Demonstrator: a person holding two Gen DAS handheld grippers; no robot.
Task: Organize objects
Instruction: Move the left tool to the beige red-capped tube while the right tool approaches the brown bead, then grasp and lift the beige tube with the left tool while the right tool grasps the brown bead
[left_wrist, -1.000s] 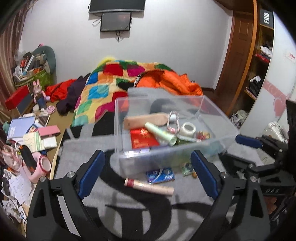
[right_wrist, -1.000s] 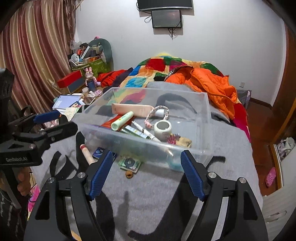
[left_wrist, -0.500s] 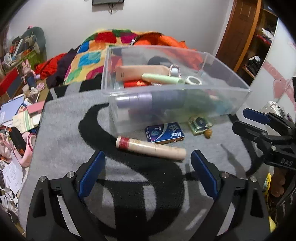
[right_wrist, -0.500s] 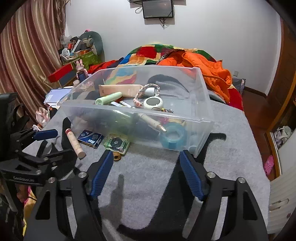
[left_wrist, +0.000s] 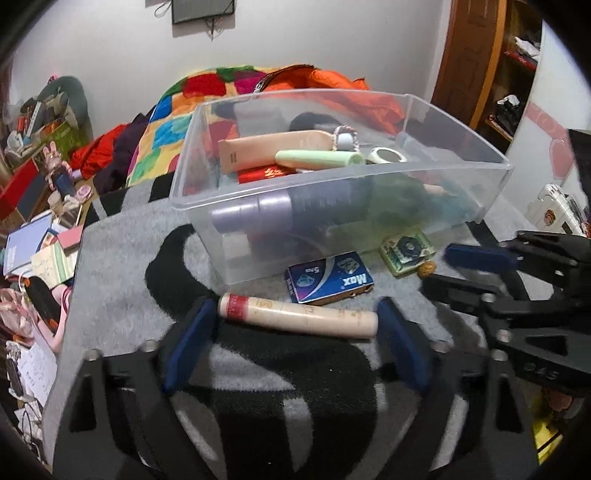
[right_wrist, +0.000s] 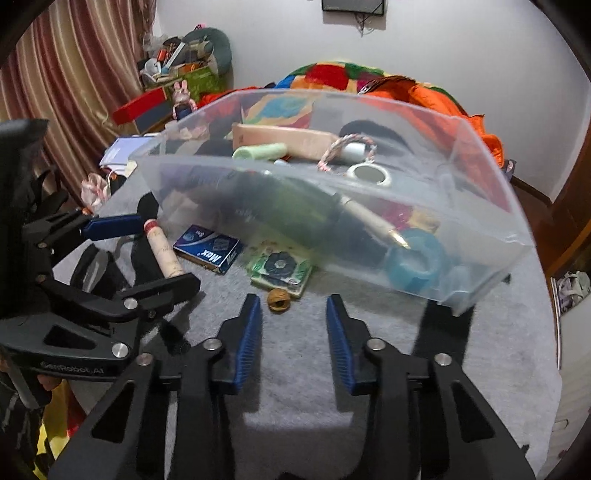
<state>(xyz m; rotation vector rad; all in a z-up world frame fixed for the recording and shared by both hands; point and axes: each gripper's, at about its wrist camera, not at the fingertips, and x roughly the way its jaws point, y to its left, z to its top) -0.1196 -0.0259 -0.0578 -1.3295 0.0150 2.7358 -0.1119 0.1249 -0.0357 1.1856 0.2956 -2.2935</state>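
The cream cylindrical tube with the red band (left_wrist: 297, 319) lies on the grey-and-black blanket (left_wrist: 122, 295), just in front of the clear plastic storage bin (left_wrist: 369, 218). The left gripper (left_wrist: 295, 343) has dropped in from half a second ago, and its jaws now bracket the tube end to end, spread wide, blue pads beside each end, not clenched. Behind the tube sit the blue "Max" box (left_wrist: 328, 277), the green patterned packet (left_wrist: 406, 251) and a small brown nut (right_wrist: 279, 300). The right gripper (right_wrist: 293, 332) has narrowed its jaws since the earlier frame, holding nothing, pointing at the nut just ahead of them.
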